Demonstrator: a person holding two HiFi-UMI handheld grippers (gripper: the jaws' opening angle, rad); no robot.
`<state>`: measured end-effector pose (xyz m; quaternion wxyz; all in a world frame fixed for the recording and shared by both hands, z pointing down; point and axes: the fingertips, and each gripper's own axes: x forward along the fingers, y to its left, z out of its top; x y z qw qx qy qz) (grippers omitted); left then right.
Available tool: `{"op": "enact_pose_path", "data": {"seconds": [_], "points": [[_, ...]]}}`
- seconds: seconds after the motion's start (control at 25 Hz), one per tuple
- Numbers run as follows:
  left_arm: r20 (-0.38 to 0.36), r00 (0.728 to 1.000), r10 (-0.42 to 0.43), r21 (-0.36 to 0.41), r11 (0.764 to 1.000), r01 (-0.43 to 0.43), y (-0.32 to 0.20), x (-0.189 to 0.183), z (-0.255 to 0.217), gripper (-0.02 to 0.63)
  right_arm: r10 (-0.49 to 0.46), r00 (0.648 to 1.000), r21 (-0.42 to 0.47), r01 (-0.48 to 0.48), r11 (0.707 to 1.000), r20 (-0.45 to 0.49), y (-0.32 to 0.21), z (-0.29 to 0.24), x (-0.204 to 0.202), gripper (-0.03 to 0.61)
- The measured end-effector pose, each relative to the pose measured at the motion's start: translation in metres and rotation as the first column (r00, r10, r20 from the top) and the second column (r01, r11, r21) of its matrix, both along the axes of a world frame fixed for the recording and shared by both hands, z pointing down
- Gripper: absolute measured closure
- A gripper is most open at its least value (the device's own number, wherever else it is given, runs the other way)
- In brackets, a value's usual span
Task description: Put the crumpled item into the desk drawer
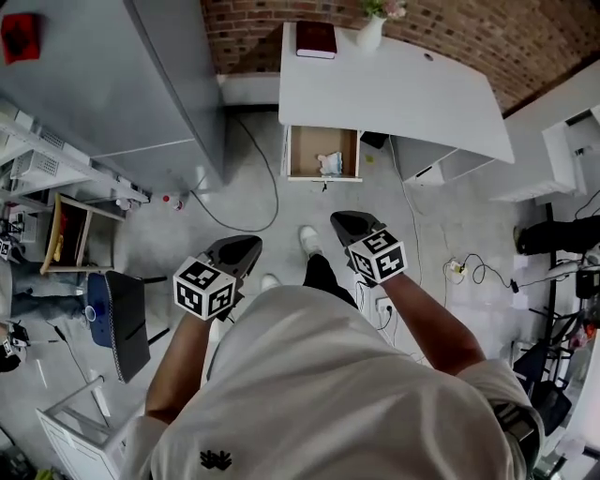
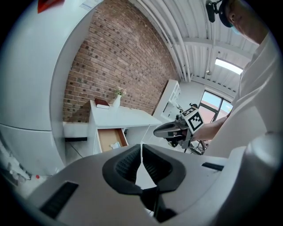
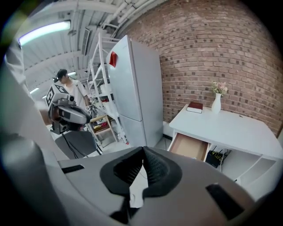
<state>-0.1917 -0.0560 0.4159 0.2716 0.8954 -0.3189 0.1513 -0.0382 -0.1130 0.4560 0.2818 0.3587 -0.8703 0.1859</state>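
The left gripper [image 2: 141,149] was closed, its ribbed pads meeting at the tips with nothing between them. The right gripper [image 3: 143,152] was likewise closed and held nothing. Both were held out in front of the person's waist on bent forearms, side by side but apart, jaws pointing forward toward the desk [image 1: 394,89], the left one a little lower and nearer the body than the right. Neither touched anything. Each carried its cube, the left cube [image 1: 203,288] and the right cube [image 1: 378,256], on top. Below them a white shoe [image 1: 307,239] stood on the grey floor [image 1: 244,202], well short of the desk. A dark cable [image 1: 265,183] curved over the floor between the person and the desk. Farther on, the drawer [image 1: 305,150] stood pulled out from the desk's left front edge. The crumpled item [image 1: 330,164] lay inside it, at the drawer's right front corner, well apart from both grippers. On the desk top a dark red book [image 1: 316,39] lay at the far left corner, with a white vase [image 1: 370,33] just to its right. A brick wall [image 1: 450,28] rose behind the desk, and a grey fridge [image 1: 112,84] stood to the desk's left.
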Motion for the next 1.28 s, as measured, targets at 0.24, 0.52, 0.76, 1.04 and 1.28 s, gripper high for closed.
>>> {"op": "enact_pose_path", "data": {"seconds": [0.24, 0.52, 0.76, 1.04, 1.28], "points": [[-0.011, 1.000, 0.021, 0.019, 1.000, -0.021, 0.000, 0.005, -0.008, 0.583, 0.000, 1.000, 0.017, 0.000, 1.000, 0.021, 0.018, -0.013, -0.002, 0.549], [-0.014, 1.000, 0.009, 0.012, 1.000, -0.009, 0.008, 0.001, -0.005, 0.583, -0.035, 0.999, 0.047, 0.034, 0.998, 0.015, 0.027, -0.022, -0.012, 0.549], [-0.013, 1.000, -0.028, -0.005, 1.000, 0.028, 0.011, -0.013, 0.001, 0.583, -0.100, 0.995, 0.090, 0.100, 0.991, -0.009, 0.030, -0.031, -0.033, 0.549], [-0.008, 0.999, -0.042, -0.026, 0.999, 0.042, 0.014, -0.021, 0.009, 0.583, -0.118, 0.993, 0.077, 0.118, 0.990, -0.004, 0.030, -0.027, -0.046, 0.550], [-0.005, 0.999, -0.039, -0.037, 0.999, 0.039, 0.010, -0.022, 0.015, 0.583, -0.119, 0.993, 0.060, 0.118, 0.991, 0.003, 0.022, -0.016, -0.051, 0.549]]}}
